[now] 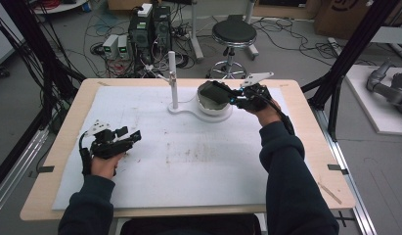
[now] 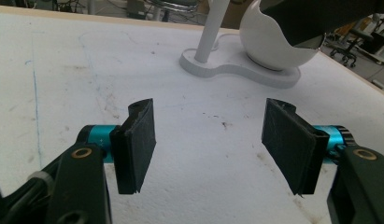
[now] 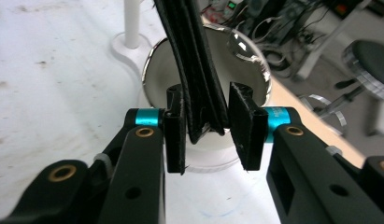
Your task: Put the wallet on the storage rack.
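The table (image 1: pixel 66 132) is light wood, covered by a white foam-like mat (image 1: pixel 189 161) with small brown stains. At its far side stands a glossy white stand (image 1: pixel 189 108) with a thin post and a round bowl (image 1: pixel 211 105) that has a shiny metal rim. A flat black wallet (image 3: pixel 192 60), like leather with stitched edges, leans in this bowl. The right gripper (image 3: pixel 208 128) has its ribbed black pads narrow around the wallet's edge; one pad touches, the other is just apart. The left gripper (image 2: pixel 213 144) rests wide and empty above the mat.
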The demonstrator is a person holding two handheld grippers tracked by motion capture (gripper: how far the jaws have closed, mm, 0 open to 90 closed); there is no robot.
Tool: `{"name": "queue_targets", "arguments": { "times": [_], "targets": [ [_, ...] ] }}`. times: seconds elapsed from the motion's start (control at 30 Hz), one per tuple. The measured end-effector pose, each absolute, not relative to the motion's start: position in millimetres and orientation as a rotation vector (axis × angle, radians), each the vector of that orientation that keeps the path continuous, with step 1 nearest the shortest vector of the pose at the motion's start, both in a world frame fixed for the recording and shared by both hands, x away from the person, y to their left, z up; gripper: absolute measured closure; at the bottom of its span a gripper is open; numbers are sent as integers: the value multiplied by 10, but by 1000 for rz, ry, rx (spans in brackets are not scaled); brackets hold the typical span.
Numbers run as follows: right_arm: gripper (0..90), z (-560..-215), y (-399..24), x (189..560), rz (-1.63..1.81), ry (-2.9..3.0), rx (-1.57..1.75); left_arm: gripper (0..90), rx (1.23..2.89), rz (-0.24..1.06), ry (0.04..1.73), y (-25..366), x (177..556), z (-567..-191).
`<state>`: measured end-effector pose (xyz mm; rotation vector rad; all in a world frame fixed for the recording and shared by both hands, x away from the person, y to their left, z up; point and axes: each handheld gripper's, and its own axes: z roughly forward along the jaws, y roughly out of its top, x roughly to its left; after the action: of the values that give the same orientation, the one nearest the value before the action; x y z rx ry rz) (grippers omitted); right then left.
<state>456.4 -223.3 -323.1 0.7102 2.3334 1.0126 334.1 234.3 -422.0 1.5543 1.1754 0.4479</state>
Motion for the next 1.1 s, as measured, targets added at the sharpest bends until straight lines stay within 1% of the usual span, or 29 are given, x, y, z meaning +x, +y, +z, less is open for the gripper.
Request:
{"name": "queue_targets", "arguments": {
  "times": [0.2, 0.3, 0.37, 0.4, 0.63, 0.8, 0.9, 0.93, 0.97, 1.07, 1.1],
  "targets": [
    [743, -3169, -2239, 4587, 991, 2275, 649, 349, 1558, 446, 1176, 2343, 3341, -4226],
    [755, -3113, -2235, 4610, 963, 2283, 616, 349, 1554, 444, 1180, 2339, 3344, -4232],
    [758, -3060, -2205, 4635, 911, 2300, 569, 349, 1554, 443, 1179, 2338, 3345, -4233],
    [760, -3001, -2161, 4657, 870, 2312, 491, 349, 1553, 443, 1180, 2338, 3344, -4234],
    [760, -2838, -2044, 4752, 757, 2337, 327, 349, 1551, 443, 1184, 2351, 3338, -4231],
    [755, -2829, -2012, 4760, 737, 2352, 241, 349, 1538, 453, 1189, 2389, 3331, -4221],
    [727, -2877, -2014, 4732, 793, 2376, 246, 349, 1538, 454, 1190, 2402, 3326, -4216],
    [683, -2915, -2024, 4725, 841, 2400, 282, 349, 1538, 453, 1189, 2400, 3325, -4216],
    [683, -2915, -2024, 4725, 841, 2400, 282, 349, 1538, 455, 1187, 2397, 3325, -4215],
    [591, -2937, -2015, 4727, 868, 2460, 375, 349, 1540, 455, 1186, 2384, 3325, -4211],
    [587, -2940, -2018, 4723, 875, 2470, 393, 349, 1540, 455, 1186, 2381, 3326, -4210]
  ]
}}
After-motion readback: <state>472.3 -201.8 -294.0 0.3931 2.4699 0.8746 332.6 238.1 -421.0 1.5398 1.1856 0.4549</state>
